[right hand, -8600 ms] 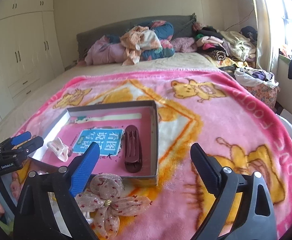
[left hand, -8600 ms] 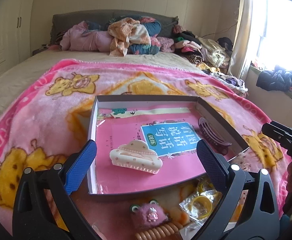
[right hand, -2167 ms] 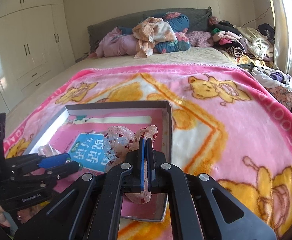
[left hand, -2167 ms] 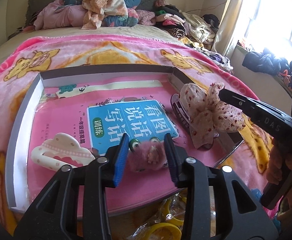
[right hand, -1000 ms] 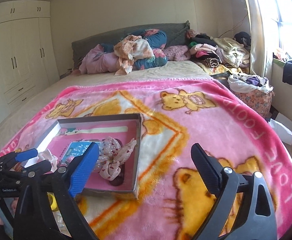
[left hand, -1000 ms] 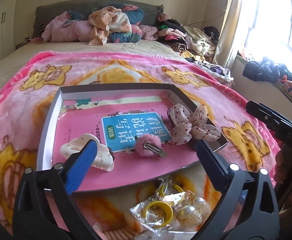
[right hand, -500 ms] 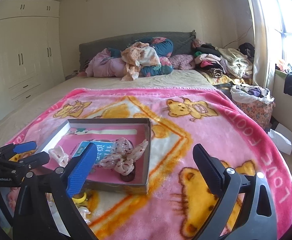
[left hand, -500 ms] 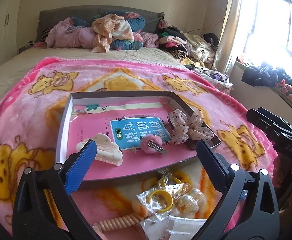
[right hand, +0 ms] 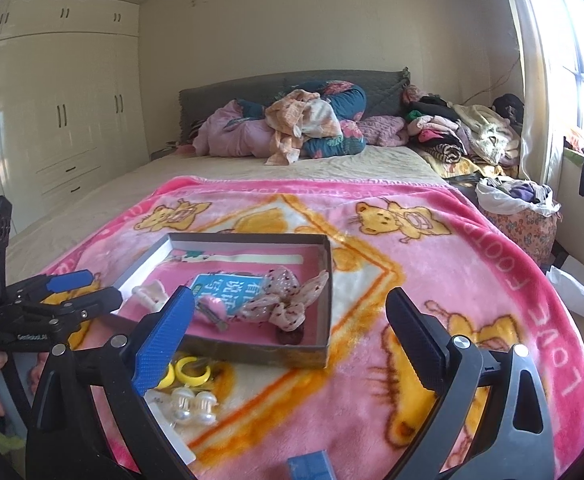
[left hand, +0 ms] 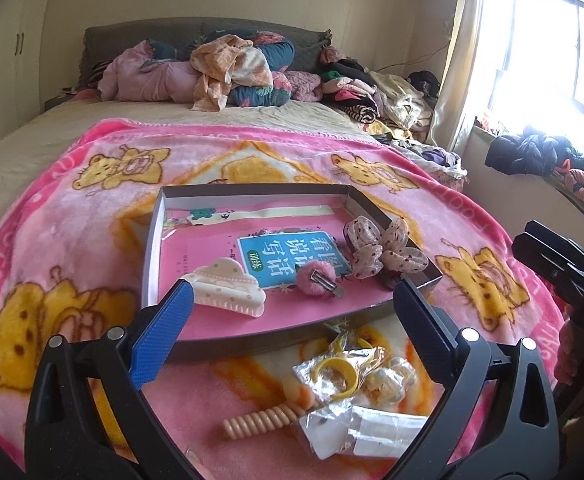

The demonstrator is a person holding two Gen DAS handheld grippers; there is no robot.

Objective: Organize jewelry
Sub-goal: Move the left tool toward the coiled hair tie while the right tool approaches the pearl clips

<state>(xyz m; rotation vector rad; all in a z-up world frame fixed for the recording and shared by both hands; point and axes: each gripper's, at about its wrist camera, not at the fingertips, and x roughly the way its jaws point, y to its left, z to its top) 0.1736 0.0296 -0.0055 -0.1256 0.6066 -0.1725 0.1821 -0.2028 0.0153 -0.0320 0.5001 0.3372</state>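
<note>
Pink blanket [left hand: 72, 248] bears tray [left hand: 152, 248]; bagged rings [left hand: 334, 372] between left claw [left hand: 292, 340] fingers.

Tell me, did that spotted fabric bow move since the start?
Yes. The bow lay on the blanket in front of the box; now it sits inside the box, at its right end, beside the fuzzy pink clip.

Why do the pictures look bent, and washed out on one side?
Both views are fisheye, so the box edges bow and corners go black; in the left wrist view the window glares white, and in the right wrist view the near blanket blurs.
</note>
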